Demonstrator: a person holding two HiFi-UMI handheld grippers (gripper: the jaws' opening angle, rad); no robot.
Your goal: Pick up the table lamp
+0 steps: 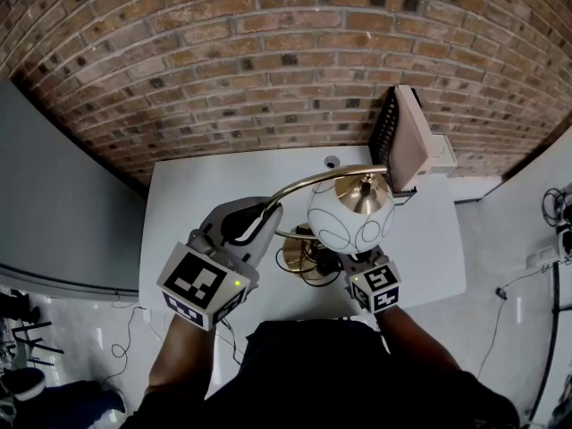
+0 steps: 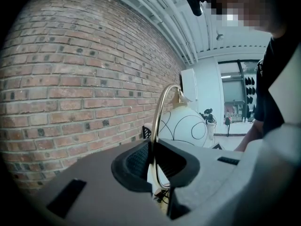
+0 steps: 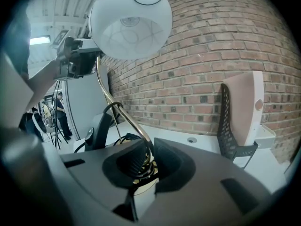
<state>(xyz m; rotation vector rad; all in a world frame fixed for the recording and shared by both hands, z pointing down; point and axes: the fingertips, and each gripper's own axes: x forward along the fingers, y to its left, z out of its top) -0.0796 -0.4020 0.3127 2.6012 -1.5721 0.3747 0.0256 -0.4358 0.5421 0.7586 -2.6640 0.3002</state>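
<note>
The table lamp has a white globe shade (image 1: 350, 220) with black line drawings, a curved brass arm (image 1: 308, 182) and a brass base (image 1: 299, 256) over the white table (image 1: 192, 204). My left gripper (image 1: 259, 223) is shut on the brass arm, which runs up between its pads in the left gripper view (image 2: 154, 160) towards the shade (image 2: 183, 125). My right gripper (image 1: 354, 259) is shut on the lower brass stem (image 3: 141, 140) near the base, with the shade (image 3: 130, 20) hanging above it. Whether the base touches the table is hidden.
A black mesh stand holding a pale board (image 1: 407, 137) stands at the table's back right, against the brick wall (image 1: 268, 52); it also shows in the right gripper view (image 3: 244, 112). A round cable hole (image 1: 332, 162) sits near the table's back edge. A black cord (image 3: 110, 114) loops by the base.
</note>
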